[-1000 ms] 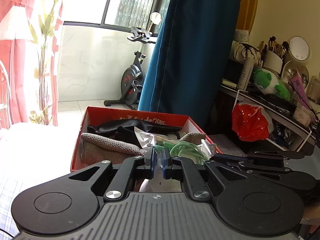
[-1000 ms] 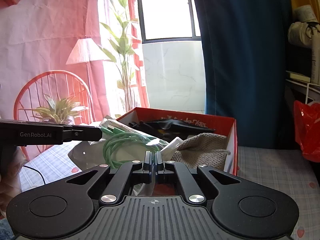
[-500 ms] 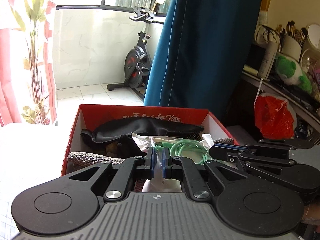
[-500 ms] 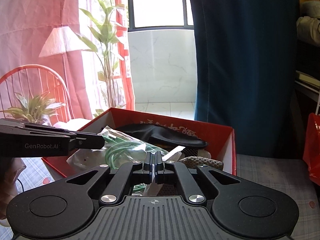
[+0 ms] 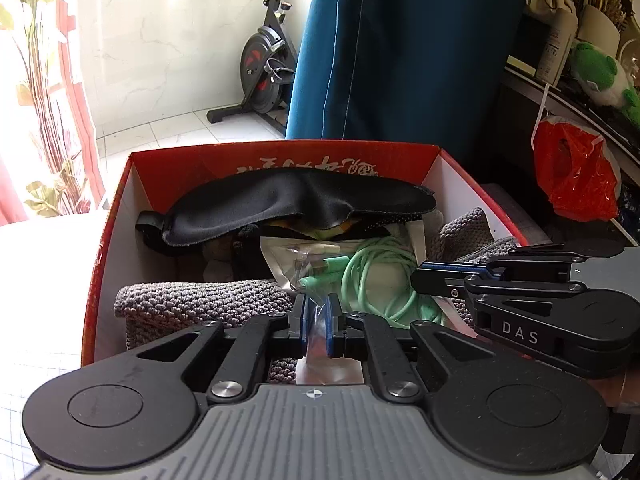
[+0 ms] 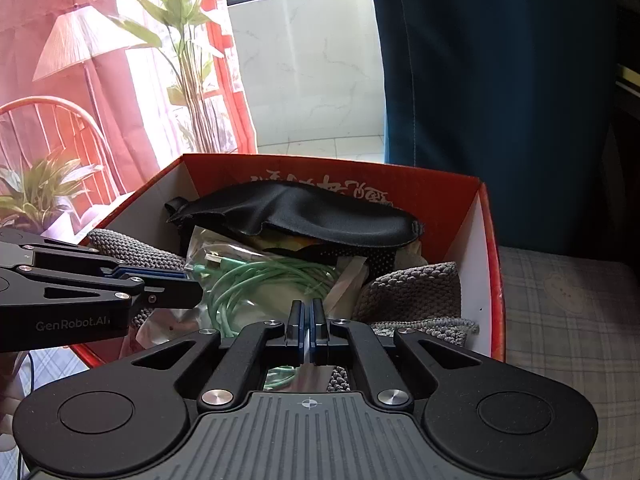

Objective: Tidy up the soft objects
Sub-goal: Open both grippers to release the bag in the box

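A clear plastic bag (image 5: 292,256) holding a coiled green cable (image 5: 376,276) hangs low in the red cardboard box (image 5: 112,220). My left gripper (image 5: 318,320) is shut on the bag's near edge. My right gripper (image 6: 307,322) is shut on the bag's other edge (image 6: 352,276), with plastic showing under its fingers. Each gripper's tip shows in the other view: the right gripper (image 5: 418,280) and the left gripper (image 6: 192,290). A black eye mask (image 6: 304,216) lies at the back of the box. A grey knitted cloth (image 5: 200,304) fills its front and right side (image 6: 412,292).
A dark blue curtain (image 5: 400,48) hangs right behind the box. An exercise bike (image 5: 264,68) stands on the tiled floor beyond. A red plastic bag (image 5: 576,172) hangs from a cluttered shelf on the right. A checked cloth (image 6: 568,300) covers the surface beside the box.
Both grippers have moved forward and down together with the bag. The bag, held above the box's near edge before, now sits down among the cloth and mask inside it.
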### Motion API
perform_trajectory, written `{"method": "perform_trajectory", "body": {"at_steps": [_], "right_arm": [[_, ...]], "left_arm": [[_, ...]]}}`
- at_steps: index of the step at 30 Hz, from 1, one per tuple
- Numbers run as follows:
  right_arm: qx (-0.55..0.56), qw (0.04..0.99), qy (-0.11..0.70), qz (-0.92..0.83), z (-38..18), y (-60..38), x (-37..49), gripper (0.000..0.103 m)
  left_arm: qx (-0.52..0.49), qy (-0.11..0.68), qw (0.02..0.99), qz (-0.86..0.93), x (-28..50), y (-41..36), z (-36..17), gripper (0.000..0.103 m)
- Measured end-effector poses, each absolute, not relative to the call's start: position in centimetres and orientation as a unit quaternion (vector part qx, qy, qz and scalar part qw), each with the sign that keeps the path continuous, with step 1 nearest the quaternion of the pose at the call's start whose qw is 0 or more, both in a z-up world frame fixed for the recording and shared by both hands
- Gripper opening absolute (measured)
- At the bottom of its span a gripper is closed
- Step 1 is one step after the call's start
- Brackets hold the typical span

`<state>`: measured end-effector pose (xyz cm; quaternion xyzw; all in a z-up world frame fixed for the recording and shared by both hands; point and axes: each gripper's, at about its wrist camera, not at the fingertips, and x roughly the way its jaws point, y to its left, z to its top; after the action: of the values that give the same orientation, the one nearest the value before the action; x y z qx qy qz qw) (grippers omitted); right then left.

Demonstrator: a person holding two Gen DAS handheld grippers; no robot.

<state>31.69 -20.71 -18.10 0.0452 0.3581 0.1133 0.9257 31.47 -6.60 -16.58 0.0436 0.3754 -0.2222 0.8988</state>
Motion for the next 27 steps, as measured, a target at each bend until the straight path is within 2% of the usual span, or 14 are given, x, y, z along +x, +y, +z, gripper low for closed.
{"method": "perform_trajectory", "body": {"at_steps": [7, 8, 10, 11, 12, 15, 17, 18, 20, 22, 24, 25, 27], "right_arm": [[0.044, 0.928, 0.354, 0.109, -17.8, -20.3, 31.1, 0.001], [0.039, 0.930, 0.350, 0.107, -17.6, -20.2, 30.8, 0.001], [0.038, 0.935, 0.337, 0.103, -16.9, -20.4, 30.1, 0.007], [0.042, 0.938, 0.330, 0.101, -16.5, -20.6, 29.7, 0.010], [0.045, 0.941, 0.322, 0.097, -16.0, -20.7, 29.3, 0.017], [0.054, 0.946, 0.306, 0.088, -14.7, -21.4, 28.1, 0.033], [0.057, 0.950, 0.296, 0.080, -13.8, -22.0, 27.1, 0.051], [0.059, 0.952, 0.289, 0.075, -13.3, -22.2, 26.6, 0.061], [0.062, 0.956, 0.276, 0.071, -12.3, -22.6, 25.5, 0.070], [0.064, 0.960, 0.264, 0.067, -11.2, -22.9, 24.3, 0.087], [0.068, 0.964, 0.247, 0.066, -10.1, -23.0, 22.9, 0.098], [0.069, 0.967, 0.238, 0.067, -9.4, -23.0, 22.0, 0.103], [0.072, 0.970, 0.224, 0.067, -8.2, -23.1, 20.6, 0.102]], "left_arm": [[0.045, 0.369, 0.903, -0.216, 30.7, -6.5, -16.1, 0.011], [0.049, 0.365, 0.904, -0.217, 30.3, -6.4, -15.8, 0.015], [0.059, 0.355, 0.907, -0.220, 29.4, -6.3, -15.2, 0.035], [0.064, 0.346, 0.909, -0.222, 28.8, -6.2, -14.8, 0.056], [0.071, 0.334, 0.914, -0.220, 28.1, -6.1, -14.5, 0.073], [0.085, 0.304, 0.926, -0.209, 26.0, -5.6, -13.3, 0.092], [0.087, 0.290, 0.932, -0.200, 24.9, -5.3, -12.4, 0.099], [0.086, 0.281, 0.936, -0.193, 24.3, -5.2, -11.7, 0.100], [0.087, 0.269, 0.941, -0.184, 23.2, -4.9, -10.8, 0.103], [0.090, 0.253, 0.948, -0.172, 22.1, -4.8, -9.6, 0.103], [0.086, 0.236, 0.953, -0.168, 20.7, -4.4, -8.5, 0.103], [0.082, 0.229, 0.956, -0.166, 20.0, -4.1, -7.9, 0.103], [0.075, 0.215, 0.961, -0.157, 18.6, -3.5, -6.9, 0.103]]}}
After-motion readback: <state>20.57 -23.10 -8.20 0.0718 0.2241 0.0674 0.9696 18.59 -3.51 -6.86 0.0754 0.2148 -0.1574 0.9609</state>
